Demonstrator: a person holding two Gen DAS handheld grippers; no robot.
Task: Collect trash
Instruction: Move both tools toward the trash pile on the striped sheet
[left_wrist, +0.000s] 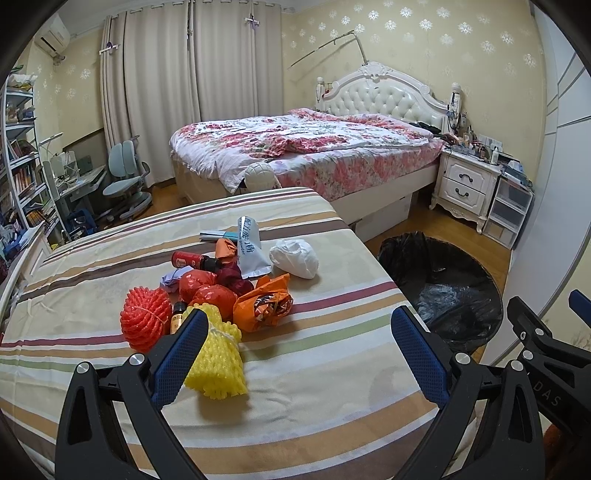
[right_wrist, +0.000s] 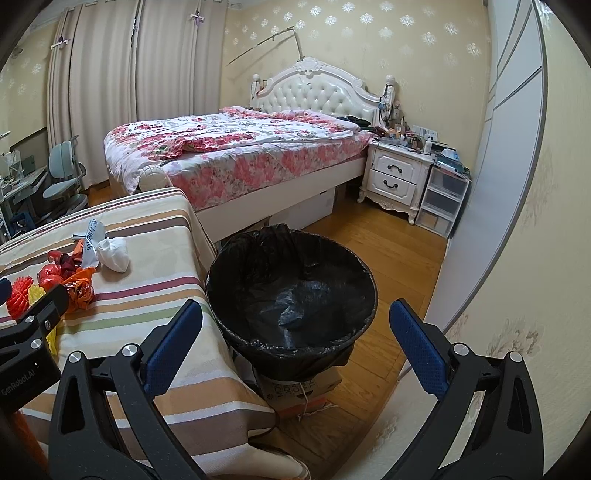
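Observation:
A pile of trash lies on the striped table (left_wrist: 332, 354): a yellow foam net (left_wrist: 218, 365), a red foam net (left_wrist: 144, 321), an orange wrapper (left_wrist: 264, 304), a white crumpled bag (left_wrist: 295, 256), a white pouch (left_wrist: 251, 243) and a red bottle (left_wrist: 192, 260). My left gripper (left_wrist: 299, 325) is open and empty, just in front of the pile. A black-lined trash bin (right_wrist: 291, 291) stands on the floor right of the table. My right gripper (right_wrist: 295, 321) is open and empty above the bin's near rim.
A bed (right_wrist: 236, 155) with a floral cover stands beyond the table. A white nightstand (right_wrist: 395, 177) and plastic drawers (right_wrist: 441, 199) are at the right wall. A cardboard box (right_wrist: 303, 387) sits under the bin. A desk chair (left_wrist: 125, 181) and shelves (left_wrist: 22, 166) are at the left.

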